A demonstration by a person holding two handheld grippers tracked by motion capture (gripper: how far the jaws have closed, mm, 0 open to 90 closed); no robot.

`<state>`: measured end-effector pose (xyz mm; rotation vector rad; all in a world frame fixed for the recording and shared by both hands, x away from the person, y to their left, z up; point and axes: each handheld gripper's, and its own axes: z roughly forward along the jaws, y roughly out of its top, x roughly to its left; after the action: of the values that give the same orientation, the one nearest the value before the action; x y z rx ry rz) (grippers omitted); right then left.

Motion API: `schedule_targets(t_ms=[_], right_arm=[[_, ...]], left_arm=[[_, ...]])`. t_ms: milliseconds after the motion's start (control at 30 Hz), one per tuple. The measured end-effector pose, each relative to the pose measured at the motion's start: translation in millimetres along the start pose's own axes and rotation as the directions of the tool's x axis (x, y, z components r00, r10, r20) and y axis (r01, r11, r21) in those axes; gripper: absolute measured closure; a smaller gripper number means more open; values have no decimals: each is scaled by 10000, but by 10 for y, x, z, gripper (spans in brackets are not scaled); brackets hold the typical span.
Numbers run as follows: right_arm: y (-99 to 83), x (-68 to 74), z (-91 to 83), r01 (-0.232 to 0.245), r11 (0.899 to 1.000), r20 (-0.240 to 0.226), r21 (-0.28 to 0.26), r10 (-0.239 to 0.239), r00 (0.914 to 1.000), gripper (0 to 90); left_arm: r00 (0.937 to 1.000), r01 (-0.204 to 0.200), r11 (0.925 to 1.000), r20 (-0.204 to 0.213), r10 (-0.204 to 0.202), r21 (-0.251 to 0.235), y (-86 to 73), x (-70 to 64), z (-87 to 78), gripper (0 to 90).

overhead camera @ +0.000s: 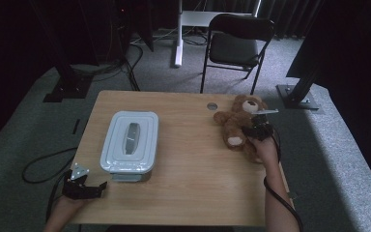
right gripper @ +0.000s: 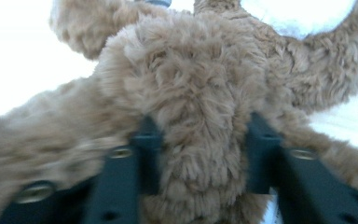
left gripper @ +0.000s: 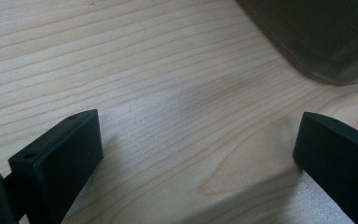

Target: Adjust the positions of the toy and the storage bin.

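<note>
A brown teddy bear (overhead camera: 236, 121) lies at the far right of the wooden table (overhead camera: 188, 164). My right gripper (overhead camera: 260, 129) is shut on its body; in the right gripper view both black jaws press into the brown fur (right gripper: 200, 116). A grey lidded plastic box (overhead camera: 130, 141) stands left of centre. My left gripper (overhead camera: 84, 187) rests at the table's near left corner, just in front of the box. It is open, its fingers (left gripper: 60, 158) wide apart over bare wood, with the box's corner (left gripper: 317, 42) beyond them.
A black folding chair (overhead camera: 236, 41) stands past the table's far edge. A round cable hole (overhead camera: 212, 106) sits in the tabletop next to the bear's head. Cables lie on the grey carpet at left. Black stand bases flank the table.
</note>
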<state>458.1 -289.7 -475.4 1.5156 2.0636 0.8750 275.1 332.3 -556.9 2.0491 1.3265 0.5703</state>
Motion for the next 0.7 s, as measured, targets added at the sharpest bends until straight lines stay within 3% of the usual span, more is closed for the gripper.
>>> schedule_targets(t_ms=[33,67,100,133,233,267,300,367,400,433,467,500,533,567,600,633,667,700], right_arm=[[-13,-19,-47,-586,9982,-246,-151,583,9980,427],[-13,-19,-47,-586,9982,-246,-151,583,9980,427],[-18,-14,-99,-1045,9943,-389,-233,1035,9939,382],[-18,-14,-99,-1045,9943,-389,-233,1035,9939,382],[-23,22,-232,-1975,9779,-471,-685,1945,9798,380],[-23,22,-232,-1975,9779,-471,-685,1945,9798,380],[-21,49,-274,-2396,9672,-516,-843,2359,9704,322],[-14,77,-266,-2846,9559,-642,-726,2803,9578,249],[-14,77,-266,-2846,9559,-642,-726,2803,9578,249],[-18,121,-237,-3236,9439,-540,-652,3205,9457,170],[-18,121,-237,-3236,9439,-540,-652,3205,9457,170],[-27,170,-194,-3530,9333,171,-654,3548,9348,135],[-27,170,-194,-3530,9333,171,-654,3548,9348,135],[-47,194,-143,-3774,9234,557,-704,3814,9227,131],[-47,194,-143,-3774,9234,557,-704,3814,9227,131],[-68,194,-75,-3998,9146,565,-599,4030,9135,124],[-68,194,-75,-3998,9146,565,-599,4030,9135,124],[-95,191,-19,-4238,9033,356,-663,4266,9037,110]], left_arm=[[10000,5,10000,-4,-5,-3,0,0,0,19],[10000,6,10000,-5,-6,0,0,0,0,19],[10000,12,10000,-11,-12,0,0,0,0,19],[10000,17,10000,-17,-17,-1,0,1,0,19],[10000,33,10000,-39,-33,2,0,-1,0,19],[10000,33,10000,-39,-33,2,0,-1,0,19],[10000,38,10000,-47,-38,1,0,0,0,19],[10000,43,10000,-52,-43,1,0,0,0,19],[10000,48,10000,-57,-48,-5,0,0,0,19],[9999,70,10000,-80,-70,-9,0,2,0,19],[9999,70,10000,-80,-70,-9,0,2,0,19],[9999,76,10000,-85,-76,-9,0,2,0,19],[9999,76,10000,-85,-76,-9,0,2,0,19],[9999,81,10000,-86,-81,-10,0,2,0,19],[9999,81,10000,-86,-81,-10,0,2,0,19],[9999,81,10000,-85,-81,-10,0,2,0,19],[9999,81,10000,-85,-81,-10,0,2,0,19],[9999,80,10000,-86,-80,-10,0,3,0,19]])
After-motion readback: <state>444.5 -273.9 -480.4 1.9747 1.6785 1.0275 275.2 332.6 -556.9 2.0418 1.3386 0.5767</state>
